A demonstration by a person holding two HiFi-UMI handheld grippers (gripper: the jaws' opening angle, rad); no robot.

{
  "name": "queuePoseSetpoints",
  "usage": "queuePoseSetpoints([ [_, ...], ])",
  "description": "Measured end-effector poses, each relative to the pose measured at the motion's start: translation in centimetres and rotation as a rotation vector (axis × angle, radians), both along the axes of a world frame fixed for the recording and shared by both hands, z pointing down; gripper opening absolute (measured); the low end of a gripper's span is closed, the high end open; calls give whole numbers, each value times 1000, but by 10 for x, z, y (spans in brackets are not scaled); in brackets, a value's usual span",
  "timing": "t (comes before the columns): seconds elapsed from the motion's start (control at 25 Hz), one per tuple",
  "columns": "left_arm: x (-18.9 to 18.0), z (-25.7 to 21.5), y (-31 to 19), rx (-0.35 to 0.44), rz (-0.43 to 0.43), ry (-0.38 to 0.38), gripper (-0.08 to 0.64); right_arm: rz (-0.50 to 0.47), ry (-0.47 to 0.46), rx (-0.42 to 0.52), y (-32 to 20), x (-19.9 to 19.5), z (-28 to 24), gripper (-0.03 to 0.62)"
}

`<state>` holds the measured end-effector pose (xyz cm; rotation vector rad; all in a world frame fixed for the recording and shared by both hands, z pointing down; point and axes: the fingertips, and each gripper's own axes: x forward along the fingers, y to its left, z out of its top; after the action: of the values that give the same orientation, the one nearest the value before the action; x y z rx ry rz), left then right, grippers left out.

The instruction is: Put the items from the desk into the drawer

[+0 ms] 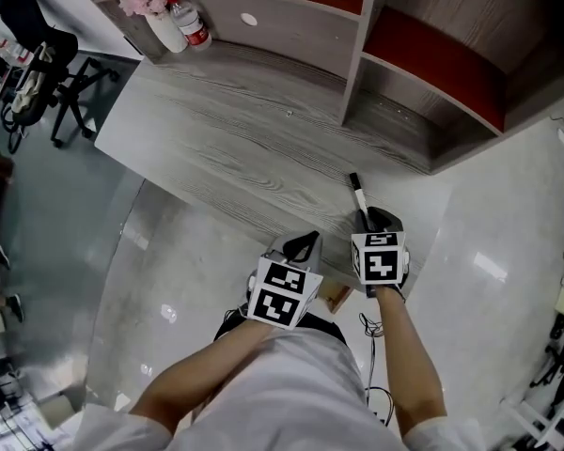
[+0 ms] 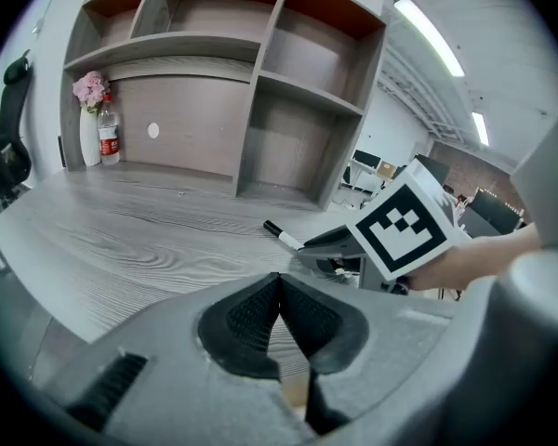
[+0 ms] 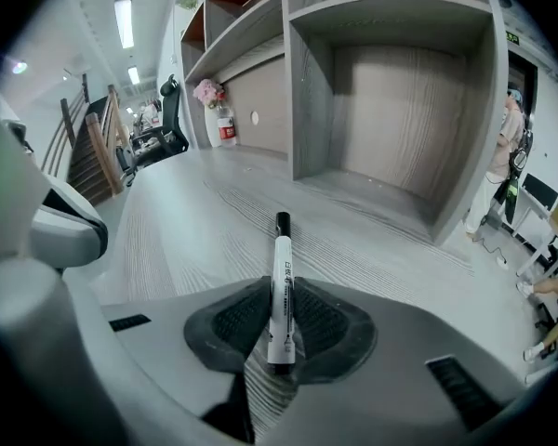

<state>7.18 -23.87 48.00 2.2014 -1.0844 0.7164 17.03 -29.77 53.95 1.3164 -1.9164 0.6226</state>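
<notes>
A white marker with a black cap point(image 3: 281, 282) is clamped between the pads of my right gripper point(image 3: 279, 321). Its cap points forward over the grey wooden desk point(image 1: 226, 139). In the head view the marker point(image 1: 358, 195) sticks out ahead of the right gripper point(image 1: 368, 220) at the desk's front right edge. My left gripper point(image 2: 279, 316) is shut with nothing between its pads. It hovers at the desk's front edge point(image 1: 305, 244), just left of the right one. From the left gripper view the marker point(image 2: 284, 237) shows beyond the jaws. No drawer is clearly visible.
A white vase of pink flowers point(image 1: 160, 22) and a bottle point(image 1: 194, 24) stand at the desk's back left. A shelf unit point(image 1: 357, 64) rises along the back. An office chair point(image 1: 38, 54) stands left of the desk. A small tan piece point(image 1: 336, 297) shows under the front edge.
</notes>
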Motion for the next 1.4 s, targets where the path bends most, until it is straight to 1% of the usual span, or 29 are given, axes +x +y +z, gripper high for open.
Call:
queuePoseSetpoints([
  [0.32,-11,1,7,1,-20,4,3,12,-15,9,9,-1,-5,52],
  [0.52,-22,3,19,-4,-28,20,3,28,-28,31,24,-11,-15,52],
  [0.72,-34,-2,35,16,3,22,4,50,-35,49,47,-26,-25,52],
  [0.96,-52,-2,59,18,36,31,3,81,-51,62,84,-50,-33,52],
  [1.12,-59,-2,75,31,57,45,3,100,-59,63,109,-65,-32,52],
  [1.4,-80,3,109,25,83,60,3,127,-72,75,154,-94,-30,52],
])
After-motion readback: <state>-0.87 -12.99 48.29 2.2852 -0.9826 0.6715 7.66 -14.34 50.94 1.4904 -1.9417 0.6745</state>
